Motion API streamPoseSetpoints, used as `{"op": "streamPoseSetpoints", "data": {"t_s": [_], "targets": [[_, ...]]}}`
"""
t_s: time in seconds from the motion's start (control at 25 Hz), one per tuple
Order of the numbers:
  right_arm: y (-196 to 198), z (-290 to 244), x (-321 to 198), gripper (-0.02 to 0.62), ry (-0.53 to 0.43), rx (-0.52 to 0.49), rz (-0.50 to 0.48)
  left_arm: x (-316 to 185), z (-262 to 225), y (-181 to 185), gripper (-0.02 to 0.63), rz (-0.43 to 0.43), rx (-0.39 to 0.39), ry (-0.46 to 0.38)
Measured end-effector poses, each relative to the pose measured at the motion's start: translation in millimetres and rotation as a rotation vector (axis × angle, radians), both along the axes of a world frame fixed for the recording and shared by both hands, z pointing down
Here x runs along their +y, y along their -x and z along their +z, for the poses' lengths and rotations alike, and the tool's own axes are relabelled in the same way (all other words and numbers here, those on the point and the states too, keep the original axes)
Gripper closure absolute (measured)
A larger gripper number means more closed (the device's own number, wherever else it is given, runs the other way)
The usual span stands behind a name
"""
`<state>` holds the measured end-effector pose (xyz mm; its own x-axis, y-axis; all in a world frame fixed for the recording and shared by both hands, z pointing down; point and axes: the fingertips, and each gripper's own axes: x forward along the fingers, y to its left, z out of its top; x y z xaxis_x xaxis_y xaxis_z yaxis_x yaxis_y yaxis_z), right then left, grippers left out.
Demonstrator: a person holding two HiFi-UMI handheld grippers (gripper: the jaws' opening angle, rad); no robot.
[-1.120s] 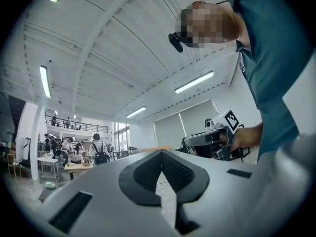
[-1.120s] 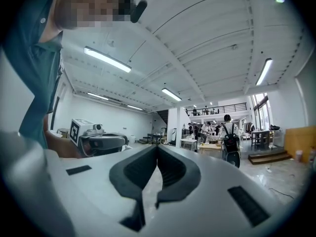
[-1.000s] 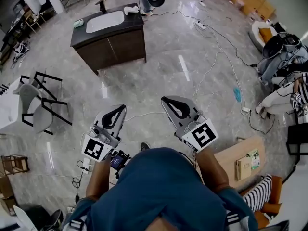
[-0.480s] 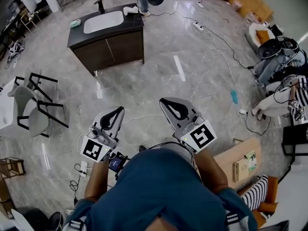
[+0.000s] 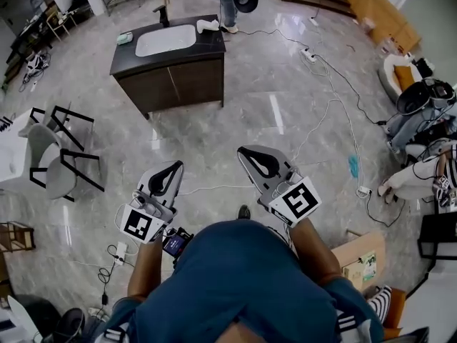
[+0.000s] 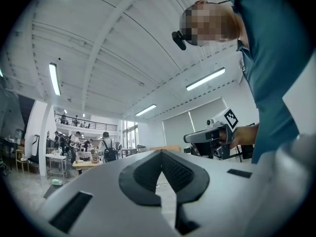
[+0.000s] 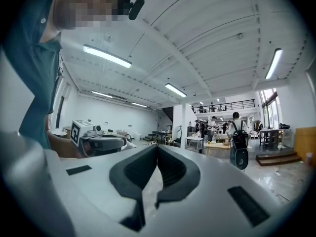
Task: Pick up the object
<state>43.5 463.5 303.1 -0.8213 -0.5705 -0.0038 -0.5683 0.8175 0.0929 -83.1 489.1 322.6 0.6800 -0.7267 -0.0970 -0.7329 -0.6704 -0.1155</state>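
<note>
Grey marble floor [image 5: 235,120] stretches ahead; left hand-held gripper [image 5: 171,168] and right hand-held gripper [image 5: 250,153] are pressed together, empty, level, probably for walking to the sink cabinet [image 5: 171,77].

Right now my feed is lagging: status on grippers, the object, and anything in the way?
Both shut, empty: left gripper, right gripper. Nothing picked up; sink cabinet ahead, out of contact. Crossing the path: white cable.

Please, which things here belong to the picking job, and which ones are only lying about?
For the job: left gripper, right gripper, both shut and empty; which object to pick is unclear.
Lying about: sink cabinet, chairs, power strip, wooden box.
</note>
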Motion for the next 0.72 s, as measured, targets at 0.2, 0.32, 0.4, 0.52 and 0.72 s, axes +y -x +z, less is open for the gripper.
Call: {"op": "streamPoseSetpoints", "data": {"t_s": [0.2, 0.32, 0.4, 0.52, 0.72], "targets": [[-13, 8, -38, 0.581, 0.005, 0.010, -0.031, -32, -5, -15, 0.603, -0.030, 0.009, -0.034], [-16, 11, -57, 0.581, 0.017, 0.002, -0.065, -50, 1, -24, 0.603, -0.050, -0.007, -0.018], [-23, 11, -68, 0.581, 0.016, -0.006, -0.082, -61, 2, -30, 0.603, -0.063, -0.016, -0.012], [-37, 9, -89, 0.581, 0.011, -0.016, -0.086, -79, -5, -44, 0.604, -0.069, -0.008, -0.021], [-50, 26, -117, 0.581, 0.061, -0.030, -0.081, -101, 1, -72, 0.603, -0.047, -0.017, -0.010]]}}
